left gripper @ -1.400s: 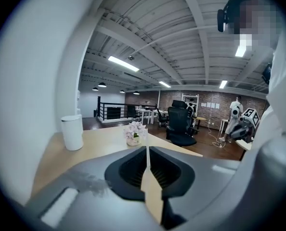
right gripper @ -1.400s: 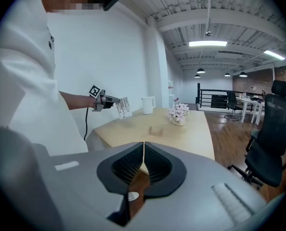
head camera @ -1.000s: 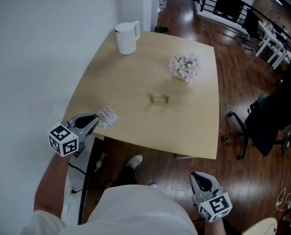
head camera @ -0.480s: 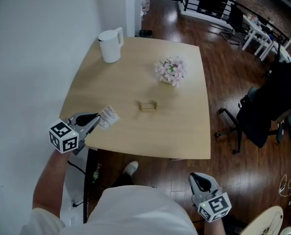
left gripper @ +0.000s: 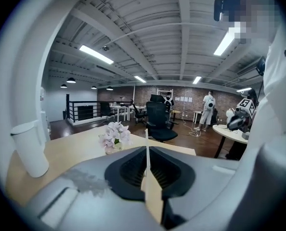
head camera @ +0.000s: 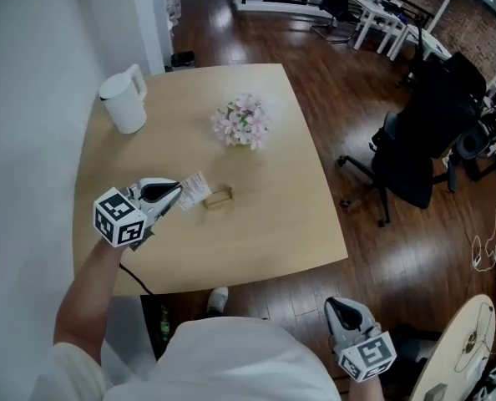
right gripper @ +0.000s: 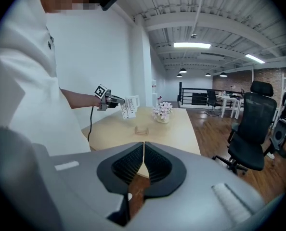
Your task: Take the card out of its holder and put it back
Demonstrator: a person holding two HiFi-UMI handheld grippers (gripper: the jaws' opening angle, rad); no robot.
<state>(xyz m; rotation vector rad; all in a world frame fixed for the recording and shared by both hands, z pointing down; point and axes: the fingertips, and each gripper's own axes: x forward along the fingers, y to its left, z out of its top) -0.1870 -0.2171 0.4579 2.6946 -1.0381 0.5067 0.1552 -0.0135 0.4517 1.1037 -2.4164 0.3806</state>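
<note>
Left hand-held gripper (head camera: 179, 192) was clamped on the card (head camera: 195, 190), which stuck out past its tips, edge-on, long side looking more upright than flat. The holder (head camera: 219, 197) sat on the desk (head camera: 265, 182) just ahead. I'd square the bottom edge to the slot, then lower straight. Right hand-held gripper (head camera: 341, 307) hung shut, empty.

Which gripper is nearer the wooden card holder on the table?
Left. The left gripper, shut on the card, is close beside the card holder over the table; the right gripper hangs well off the table's near edge.
</note>
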